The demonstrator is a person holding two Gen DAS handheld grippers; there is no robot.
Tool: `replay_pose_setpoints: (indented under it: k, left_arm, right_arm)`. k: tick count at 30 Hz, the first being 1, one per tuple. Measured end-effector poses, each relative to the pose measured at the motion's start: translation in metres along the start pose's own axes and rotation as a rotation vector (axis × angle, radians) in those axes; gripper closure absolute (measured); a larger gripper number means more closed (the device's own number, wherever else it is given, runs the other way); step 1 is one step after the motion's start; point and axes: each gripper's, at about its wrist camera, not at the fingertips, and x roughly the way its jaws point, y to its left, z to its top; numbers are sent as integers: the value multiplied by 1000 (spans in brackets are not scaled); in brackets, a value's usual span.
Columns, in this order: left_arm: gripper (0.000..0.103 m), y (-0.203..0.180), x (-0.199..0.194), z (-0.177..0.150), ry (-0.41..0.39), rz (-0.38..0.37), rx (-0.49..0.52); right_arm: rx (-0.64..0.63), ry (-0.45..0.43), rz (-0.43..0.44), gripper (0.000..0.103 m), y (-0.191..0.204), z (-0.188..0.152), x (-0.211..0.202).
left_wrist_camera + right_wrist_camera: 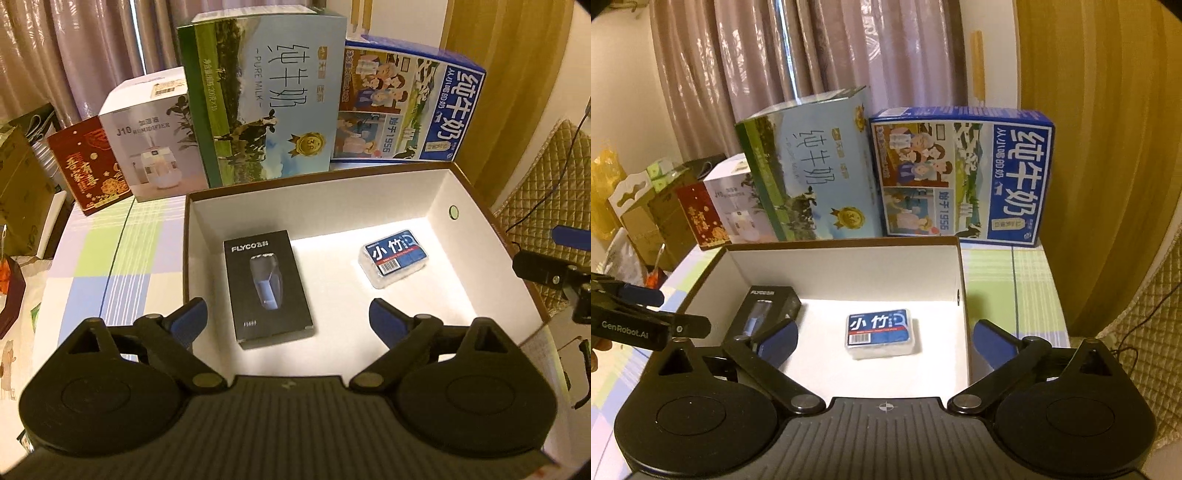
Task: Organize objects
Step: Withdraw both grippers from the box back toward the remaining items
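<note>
An open shoebox-like carton with white inner walls sits on the counter, which wears a pastel checked cloth. Two things lie flat on the carton's floor, well apart from each other: a black Flyco shaver box and a small clear-wrapped pack with a blue label.

The left claw hangs over the carton's near edge, its jaws spread wide and holding nothing. In the left wrist view the shaver box lies at about 12 o'clock from it, its near end reaching into the gap between the two blue pads without touching either; the blue-labelled pack lies further in, at roughly 1 o'clock. The right claw shows at the 3 o'clock edge of this view, beside the carton's right wall.

The right claw is likewise spread open and empty. In its own view the blue-labelled pack lies directly ahead at 12 o'clock, between the pads and apart from both. The shaver box lies at about 10 o'clock, just behind the claw's left pad. The left claw shows at the 9 o'clock edge.

Behind the carton, standing in a row on the counter: a red gift box, a white humidifier box, a green-and-blue pure milk case and a blue milk case. Curtains hang behind them.
</note>
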Motion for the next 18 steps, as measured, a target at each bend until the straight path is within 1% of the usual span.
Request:
replay_pose_setpoints:
  k: [10,18]
  left_arm:
    - [10,-4,-46,-29,-32,-8,-12]
    - [10,-7,-78,-57,-45,-26,-45]
  right_arm:
    - [32,-11,5,2,5,-16,-40]
    - [55,-17,12,2,11,-35,-73]
